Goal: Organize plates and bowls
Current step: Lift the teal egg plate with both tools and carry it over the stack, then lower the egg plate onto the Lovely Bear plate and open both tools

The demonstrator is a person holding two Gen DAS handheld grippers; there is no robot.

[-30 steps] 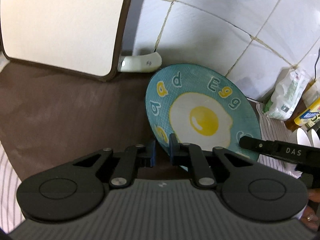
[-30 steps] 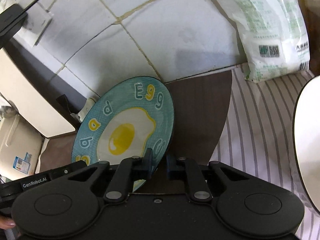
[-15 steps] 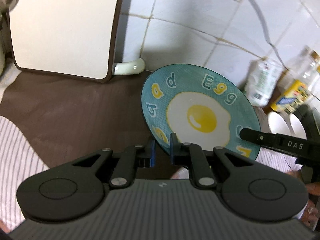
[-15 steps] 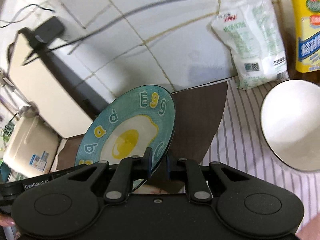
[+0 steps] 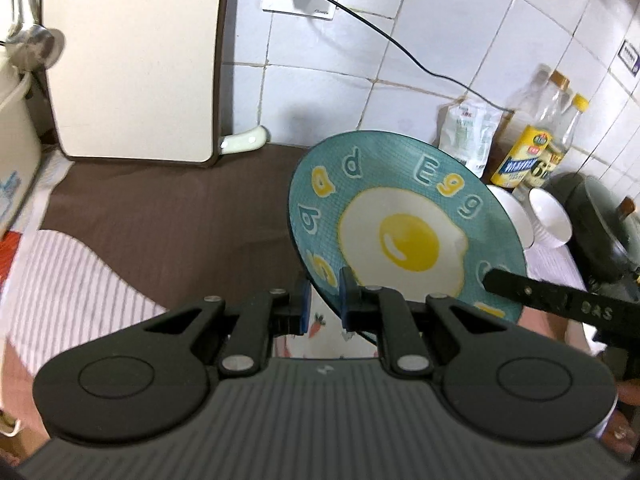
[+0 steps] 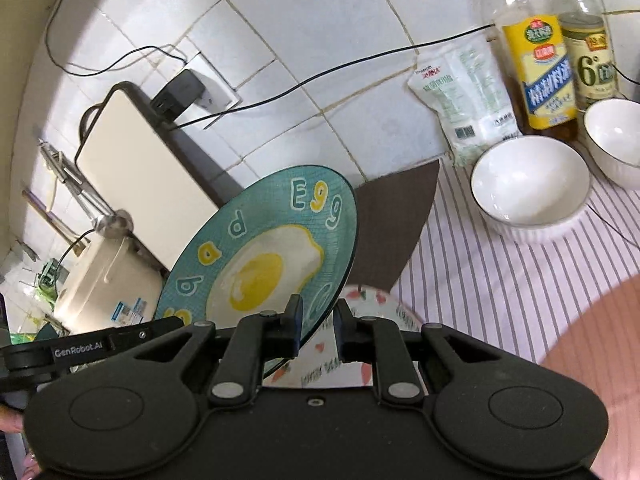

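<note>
Teal plate (image 5: 404,220) bears a yellow-yolked egg; striped cloth (image 6: 500,280), white bowl (image 6: 528,188).

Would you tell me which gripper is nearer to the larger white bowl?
Right. The right gripper grips the egg plate edge facing the larger white bowl; the left gripper grips the far edge.

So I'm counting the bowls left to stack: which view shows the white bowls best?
The right wrist view: both white bowls sit open on the striped cloth. The left wrist view partly hides them behind the egg plate.

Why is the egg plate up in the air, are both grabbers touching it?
Touching. In each wrist view the egg plate rim sits pinched between that gripper's fingers: left gripper, right gripper.
</note>
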